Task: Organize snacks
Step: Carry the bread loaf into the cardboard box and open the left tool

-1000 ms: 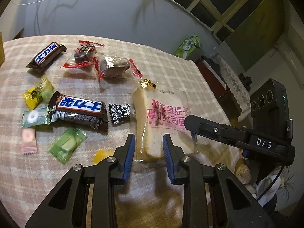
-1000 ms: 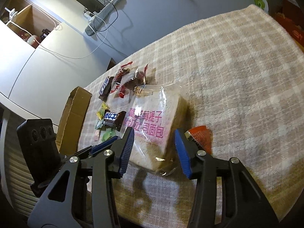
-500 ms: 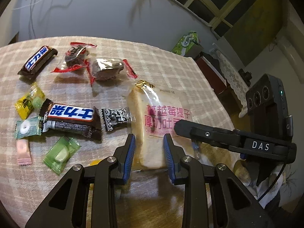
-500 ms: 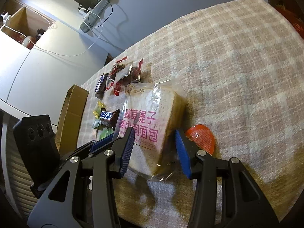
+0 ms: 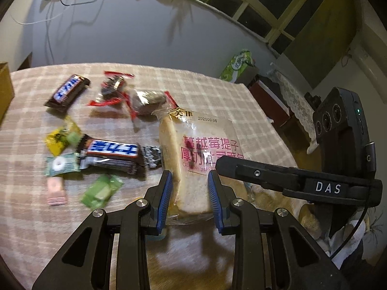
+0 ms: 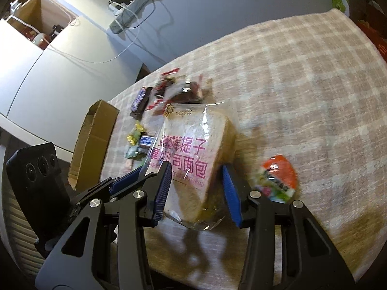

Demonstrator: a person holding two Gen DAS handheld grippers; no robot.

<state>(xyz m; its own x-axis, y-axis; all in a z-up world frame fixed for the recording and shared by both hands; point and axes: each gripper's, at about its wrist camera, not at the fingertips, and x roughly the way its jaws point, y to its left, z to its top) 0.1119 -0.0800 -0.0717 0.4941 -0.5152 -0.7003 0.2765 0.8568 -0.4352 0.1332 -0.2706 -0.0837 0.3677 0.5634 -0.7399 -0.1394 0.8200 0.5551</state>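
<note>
Bread bag lies on the checked tablecloth, with both grippers placed around its near end. Left gripper: jaws spread, blue pads on either side of the near corner of the loaf; contact with the wrapper cannot be confirmed. Right gripper: jaws spread wider, pads flanking the near edge of the same bag, with a visible gap on the right side. In the left wrist view, the right gripper's finger crosses over the bag's printed face.

Left of the bag lies a group of small snacks:
- chocolate bar, dark wrapper with a blue label, just beside the bag;
- second chocolate bar, farther back;
- two clear red-edged packets, near the bag's far end;
- yellow candy, mint candy, green candy and pink candy, in the near left area.

Orange packet lies just right of the right gripper's right finger. Cardboard box sits open at the left edge of the table.
</note>
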